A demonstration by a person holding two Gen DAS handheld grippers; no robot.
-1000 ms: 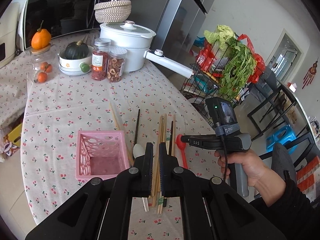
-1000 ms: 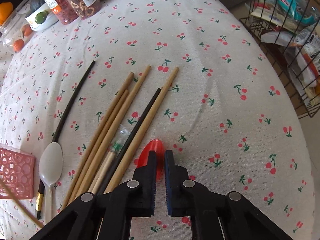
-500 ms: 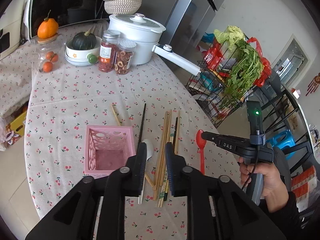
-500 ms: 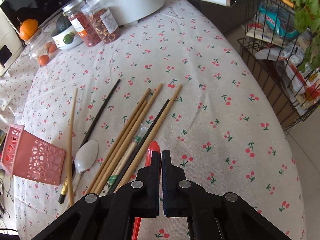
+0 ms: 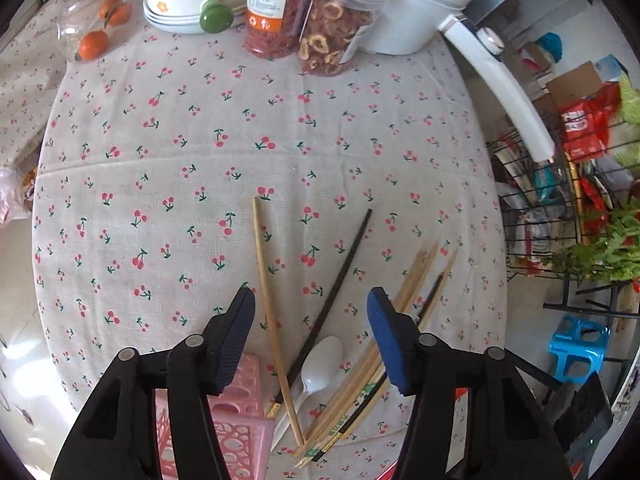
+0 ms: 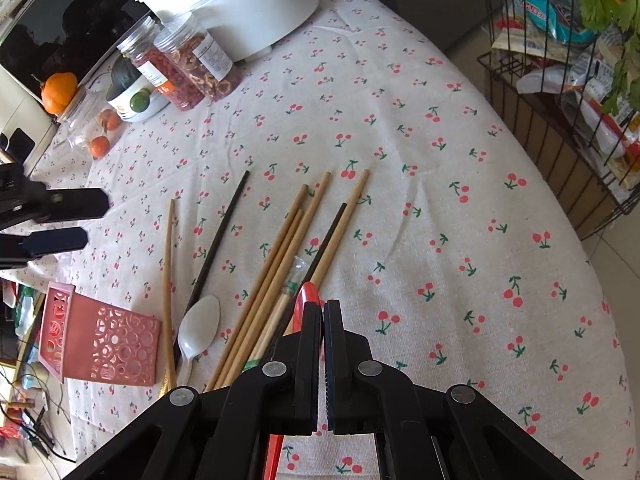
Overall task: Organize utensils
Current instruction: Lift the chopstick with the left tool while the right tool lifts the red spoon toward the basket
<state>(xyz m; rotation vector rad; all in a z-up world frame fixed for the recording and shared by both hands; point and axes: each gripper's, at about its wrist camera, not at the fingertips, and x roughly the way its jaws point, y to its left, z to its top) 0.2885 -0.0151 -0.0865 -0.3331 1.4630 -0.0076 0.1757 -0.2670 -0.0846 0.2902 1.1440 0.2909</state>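
Note:
My left gripper point(image 5: 311, 300) points down at the cherry-print table, its jaws opening with nothing pressed between them. Under the gap lie a single wooden chopstick point(image 5: 269, 300) and a black chopstick point(image 5: 340, 280). A white spoon point(image 5: 320, 364) and a bundle of wooden chopsticks point(image 5: 400, 312) lie just right of them. A pink basket point(image 5: 240, 416) sits under the left finger. My right gripper point(image 6: 322, 312) is shut on a red spoon point(image 6: 306, 296), whose bowl pokes past the tips. In the right wrist view the left gripper point(image 6: 96, 221) hovers left of the chopsticks point(image 6: 280, 256) and above the basket point(image 6: 108, 344).
At the table's far end stand two snack jars point(image 5: 304, 16), a white pot point(image 5: 408, 8) with a long handle point(image 5: 508, 92), a bowl point(image 5: 184, 4) and a glass jar of oranges point(image 5: 92, 28). A wire rack point(image 6: 560, 120) of groceries stands off the right edge.
My left gripper has opened, tipped downward and swung forward and lower over the chopsticks. My right gripper stays shut on the red spoon and has risen a little.

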